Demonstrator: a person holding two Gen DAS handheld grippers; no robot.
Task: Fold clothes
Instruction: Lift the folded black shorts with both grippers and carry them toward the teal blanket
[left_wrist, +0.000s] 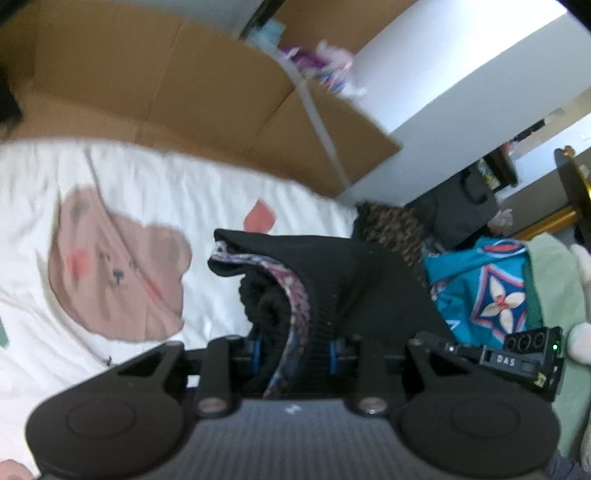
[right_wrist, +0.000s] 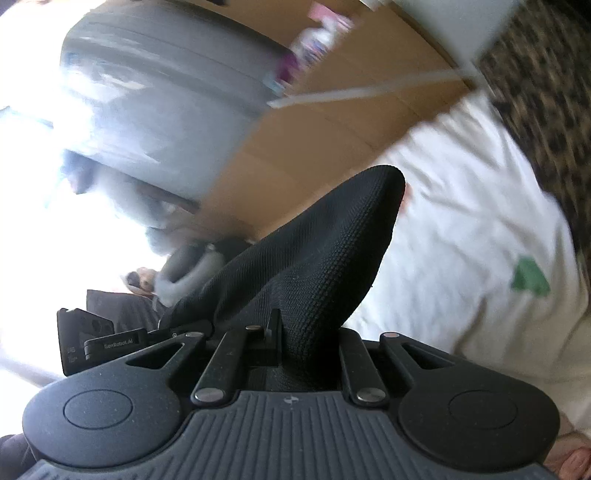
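A black knit garment (left_wrist: 332, 280) with a purple patterned lining (left_wrist: 295, 306) hangs bunched between the jaws of my left gripper (left_wrist: 295, 350), which is shut on it above the white bear-print sheet (left_wrist: 129, 229). In the right wrist view the same black garment (right_wrist: 317, 258) rises from between the jaws of my right gripper (right_wrist: 306, 339), which is shut on it. The fingertips of both grippers are hidden by the cloth.
A large cardboard box (left_wrist: 184, 81) stands behind the bed, also in the right wrist view (right_wrist: 332, 122). A blue patterned cloth (left_wrist: 480, 291) and a leopard-print cloth (left_wrist: 391, 225) lie at the right. A grey suitcase (right_wrist: 155, 92) stands beyond the box.
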